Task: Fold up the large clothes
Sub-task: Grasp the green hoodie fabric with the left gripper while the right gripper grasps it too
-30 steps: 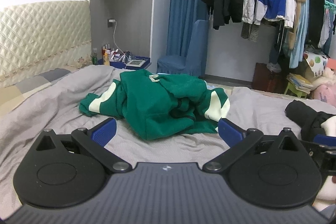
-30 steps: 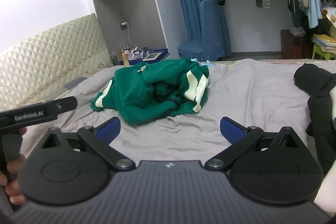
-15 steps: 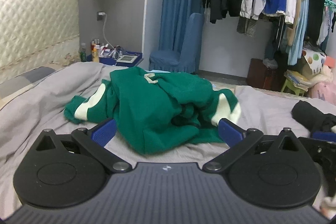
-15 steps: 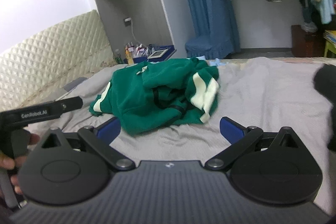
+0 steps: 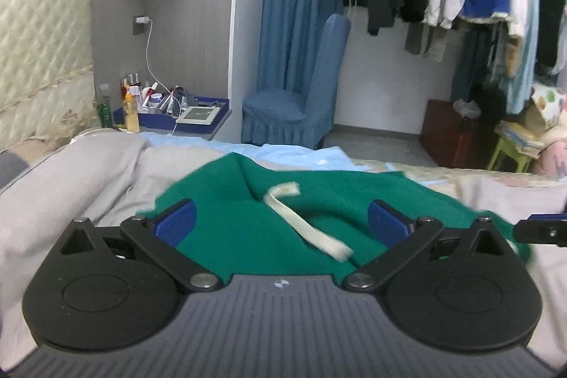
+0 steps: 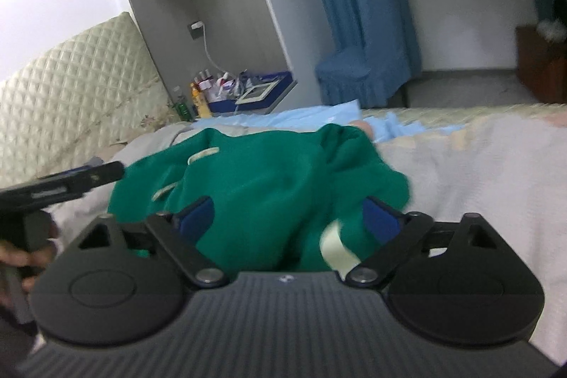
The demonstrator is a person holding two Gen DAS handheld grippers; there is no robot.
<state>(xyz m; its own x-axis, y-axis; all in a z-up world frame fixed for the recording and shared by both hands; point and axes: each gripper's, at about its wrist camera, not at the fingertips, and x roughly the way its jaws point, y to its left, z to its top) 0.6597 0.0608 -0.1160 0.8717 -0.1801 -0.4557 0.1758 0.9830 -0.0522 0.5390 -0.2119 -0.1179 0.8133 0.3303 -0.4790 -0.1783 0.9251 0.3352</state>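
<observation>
Grippers are reaching into the crumpled green garment [image 5: 283, 229]: left gripper [image 5: 280, 218] spread wide, right gripper [image 6: 287, 218] narrowing, pinching nothing; next, finding edges to spread it.

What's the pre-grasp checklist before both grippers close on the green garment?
1. Left gripper open: ok, blue pads spread wide.
2. Right gripper open: ok; jaws have just been closing a little, pads not yet pressing cloth.
3. Green garment between both sets of fingers: ok, fabric fills both gaps.
4. Garment lying flat: not ok, bunched in a heap on the grey bedcover.
5. Which edge or corner each gripper faces: cannot tell, folds hide the outline and the frames are blurred.
6. Pale drawstring clear of the left pads: ok, it lies mid-gap.
</observation>
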